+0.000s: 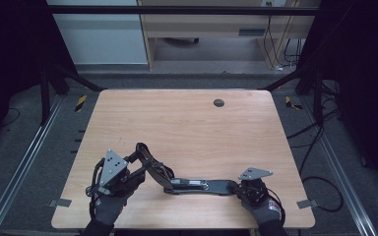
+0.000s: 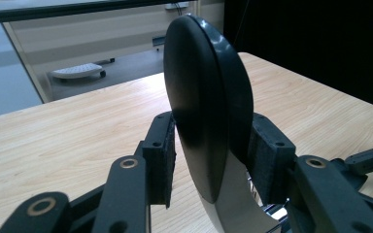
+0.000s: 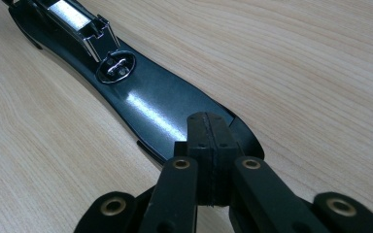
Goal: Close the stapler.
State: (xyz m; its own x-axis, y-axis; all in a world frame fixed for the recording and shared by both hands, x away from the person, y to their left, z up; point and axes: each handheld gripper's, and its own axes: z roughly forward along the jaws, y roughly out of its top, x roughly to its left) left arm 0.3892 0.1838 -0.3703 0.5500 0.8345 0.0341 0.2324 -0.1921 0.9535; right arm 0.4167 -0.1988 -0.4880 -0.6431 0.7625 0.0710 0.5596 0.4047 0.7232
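A black stapler lies opened near the table's front edge. Its base (image 1: 202, 186) lies flat, with the metal staple channel (image 3: 80, 22) facing up. Its rounded top arm (image 2: 204, 107) is swung up to the left, also seen as the raised arm (image 1: 150, 164) in the high view. My left gripper (image 1: 138, 160) is shut on that arm, and the pads (image 2: 264, 155) press its two sides. My right gripper (image 3: 209, 127) is shut, pad against pad with nothing between, and its tip rests on the base's near end (image 3: 243, 133). In the high view the right gripper (image 1: 237, 188) points left.
The wooden table (image 1: 177, 123) has a small dark grommet hole (image 1: 219, 103) near its far edge. Black frame posts stand at both far corners. Cables (image 1: 320, 147) lie on the floor to the right. A cabinet (image 1: 211, 24) stands beyond the table.
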